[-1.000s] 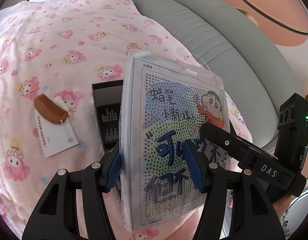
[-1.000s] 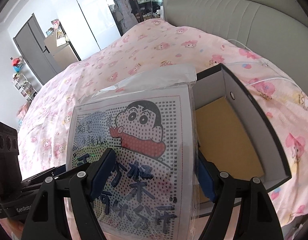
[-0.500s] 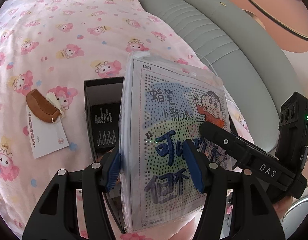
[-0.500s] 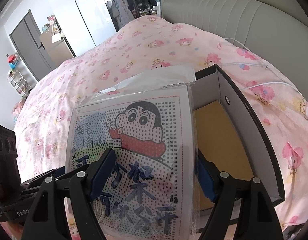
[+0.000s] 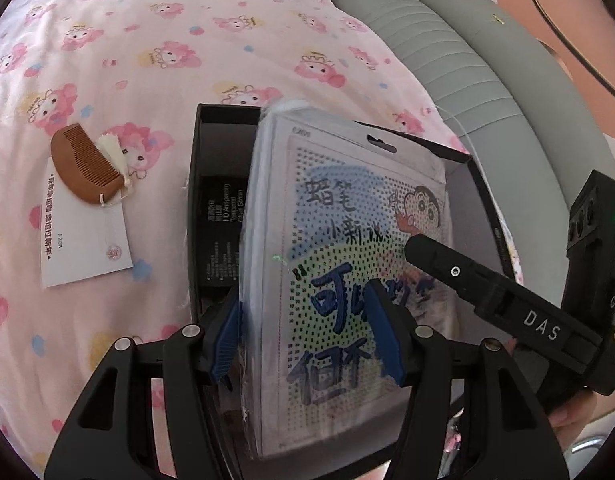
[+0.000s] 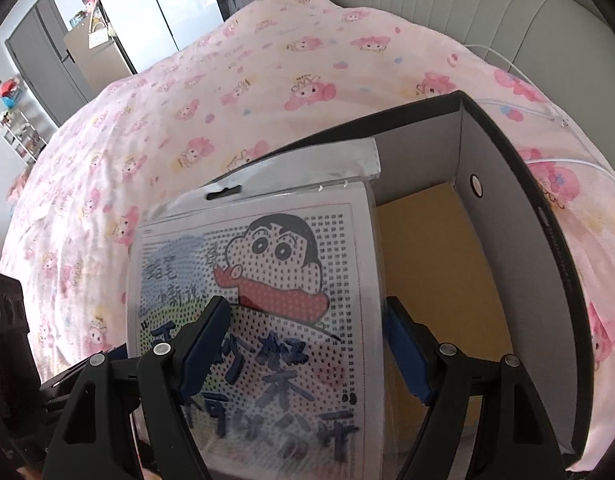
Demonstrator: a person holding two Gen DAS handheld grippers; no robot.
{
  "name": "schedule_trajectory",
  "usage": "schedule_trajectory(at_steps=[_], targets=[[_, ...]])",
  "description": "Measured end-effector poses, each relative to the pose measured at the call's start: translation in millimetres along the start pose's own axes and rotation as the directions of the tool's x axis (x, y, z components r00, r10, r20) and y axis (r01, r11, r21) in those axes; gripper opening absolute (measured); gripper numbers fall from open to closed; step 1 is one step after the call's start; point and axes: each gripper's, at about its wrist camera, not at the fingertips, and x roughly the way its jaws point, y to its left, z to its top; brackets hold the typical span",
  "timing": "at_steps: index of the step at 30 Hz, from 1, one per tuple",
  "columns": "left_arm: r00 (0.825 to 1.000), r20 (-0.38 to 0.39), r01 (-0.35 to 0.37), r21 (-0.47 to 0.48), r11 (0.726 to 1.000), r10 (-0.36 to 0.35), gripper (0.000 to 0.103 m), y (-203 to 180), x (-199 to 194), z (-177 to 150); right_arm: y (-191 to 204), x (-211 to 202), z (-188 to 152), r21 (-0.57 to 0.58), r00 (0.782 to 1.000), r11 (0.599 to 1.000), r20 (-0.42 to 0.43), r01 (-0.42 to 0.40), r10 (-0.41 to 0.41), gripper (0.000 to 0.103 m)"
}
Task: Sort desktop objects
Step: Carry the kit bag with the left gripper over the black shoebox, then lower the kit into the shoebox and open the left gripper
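Clamping bead kit (image 5: 347,264), both hand-held grippers, over box (image 6: 507,208)

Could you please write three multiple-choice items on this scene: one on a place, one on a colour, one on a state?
1. Where does the wooden comb lie?
A. inside the black box
B. on a white card on the bedspread
C. on the grey headboard

2. What colour is the flat thing on the floor of the black box?
A. tan
B. green
C. pink

3. How is the cartoon sheet pack held?
A. by the left gripper alone
B. by no gripper
C. by both grippers

Answers: 1 B, the comb rests on the white card, left of the box. 2 A, a tan sheet shows beside the pack. 3 C, the left gripper and right gripper each clamp its lower part.
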Motion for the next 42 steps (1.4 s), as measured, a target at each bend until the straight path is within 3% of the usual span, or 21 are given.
schedule_trajectory(at_steps=[8, 12, 16, 22, 31, 34, 42], targets=[[0.997, 0.002, -0.073, 0.04, 0.997, 0.073, 0.056, -1.8, 2.6, -0.6, 4.2, 8.0, -5.3, -0.027, 1.0, 1.0, 0.0, -0.003, 0.003, 0.075], [0.989, 0.068, -0.139, 0.089, 0.986, 0.133, 0.057, -10.8, -11.3, -3.2, -1.5, 1.9, -10.0, -0.01, 1.0, 1.0, 0.015, 0.004, -0.004, 0.075], [0.995, 0.053, -0.089, 0.131, 0.987, 0.083, 0.055, -20.9, -7.7, -0.1, -2.4, -3.4, -9.4, -0.012, 0.999, 1.0, 0.028, 0.017, -0.017, 0.075], [0.992, 0.001, -0.127, 0.113, 0.985, 0.128, 0.055, -13.6, 17.8, 2.1, -7.4, 8.5, -7.4, 0.003, 0.998, 0.998, -0.002, 0.07, -0.07, 0.075], [0.982, -0.013, -0.184, 0.157, 0.97, 0.189, 0.055, -22.4, 27.6, 2.2, -11.9, 17.3, -5.2, 0.026, 0.989, 0.99, -0.047, 0.141, -0.139, 0.075], [0.984, -0.016, -0.174, 0.157, 0.972, 0.179, 0.055, -21.7, 25.2, 1.4, -12.1, 15.8, -5.9, 0.028, 0.989, 0.99, -0.043, 0.14, -0.139, 0.075], [0.99, 0.06, -0.134, 0.158, 0.978, 0.126, 0.056, -19.2, -9.0, -0.1, 2.3, -8.7, -8.6, 0.02, 0.993, 0.993, 0.018, 0.119, -0.12, 0.075]])
